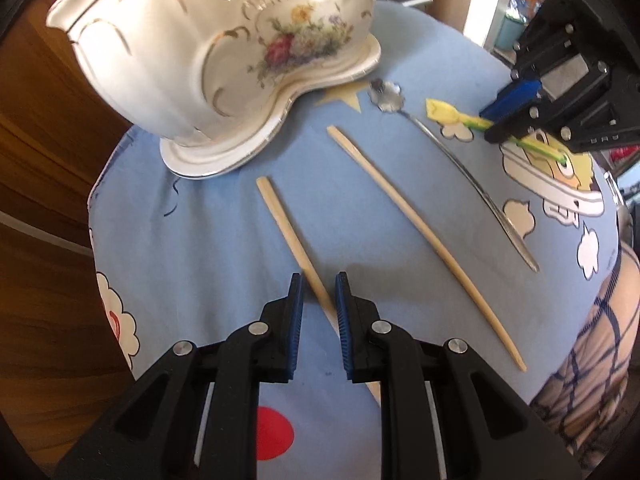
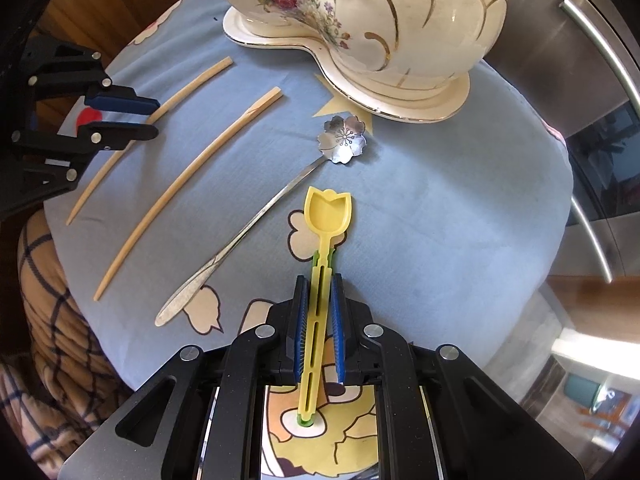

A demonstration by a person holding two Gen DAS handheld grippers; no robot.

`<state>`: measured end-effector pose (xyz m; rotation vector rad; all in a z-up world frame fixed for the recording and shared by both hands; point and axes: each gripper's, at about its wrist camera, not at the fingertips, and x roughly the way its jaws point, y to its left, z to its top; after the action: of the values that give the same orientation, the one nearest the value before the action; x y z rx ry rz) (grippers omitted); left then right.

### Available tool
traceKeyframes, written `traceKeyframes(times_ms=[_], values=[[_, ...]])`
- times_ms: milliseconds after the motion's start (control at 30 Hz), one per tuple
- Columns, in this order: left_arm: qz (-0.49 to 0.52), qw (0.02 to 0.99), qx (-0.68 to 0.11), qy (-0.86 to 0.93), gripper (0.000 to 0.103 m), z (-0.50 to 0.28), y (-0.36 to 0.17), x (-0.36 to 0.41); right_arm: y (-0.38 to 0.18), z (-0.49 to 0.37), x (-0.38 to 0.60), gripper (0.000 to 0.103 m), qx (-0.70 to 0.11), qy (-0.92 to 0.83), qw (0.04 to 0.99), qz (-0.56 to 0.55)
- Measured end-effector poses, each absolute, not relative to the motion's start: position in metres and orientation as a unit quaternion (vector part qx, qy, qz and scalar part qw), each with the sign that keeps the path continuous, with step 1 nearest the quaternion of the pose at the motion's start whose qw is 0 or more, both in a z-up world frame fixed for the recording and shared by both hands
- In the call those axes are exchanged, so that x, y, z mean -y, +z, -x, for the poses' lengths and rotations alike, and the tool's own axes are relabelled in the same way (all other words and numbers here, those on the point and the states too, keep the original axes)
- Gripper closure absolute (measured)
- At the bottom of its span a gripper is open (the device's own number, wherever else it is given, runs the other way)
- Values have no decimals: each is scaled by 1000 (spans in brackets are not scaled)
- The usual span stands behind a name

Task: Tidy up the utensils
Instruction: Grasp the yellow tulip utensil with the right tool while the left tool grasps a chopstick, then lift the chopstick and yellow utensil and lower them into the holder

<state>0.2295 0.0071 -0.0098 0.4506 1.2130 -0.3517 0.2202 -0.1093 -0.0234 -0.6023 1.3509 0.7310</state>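
Yellow plastic spoon (image 2: 322, 264) sits clamped in the right hand-held gripper (image 2: 319, 292); left hand-held gripper (image 1: 319, 286) straddles a chopstick (image 1: 296, 246), pads apart.

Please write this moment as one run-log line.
left gripper: astride chopstick, not clamped | right gripper: shut on yellow spoon | dish: empty-handed

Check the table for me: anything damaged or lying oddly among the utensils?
The middle chopstick looks cracked near its thick end, with a small kink close to the tip by the porcelain dish. The two chopsticks lie splayed, not paired. The flower spoon looks fine.
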Motion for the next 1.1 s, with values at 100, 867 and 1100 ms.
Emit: traceKeyframes(times_ms=[100, 867, 1100], values=[[-218, 765, -581, -171, 88, -236, -9, -3, -23, -218, 109, 91, -597, 327, 680, 273], [-58, 905, -383, -173, 97, -157, 64, -55, 29, -171, 155, 93, -441, 353, 819, 102], [1, 952, -272, -137, 97, -157, 93, -67, 65, -165, 172, 93, -344, 367, 864, -19]])
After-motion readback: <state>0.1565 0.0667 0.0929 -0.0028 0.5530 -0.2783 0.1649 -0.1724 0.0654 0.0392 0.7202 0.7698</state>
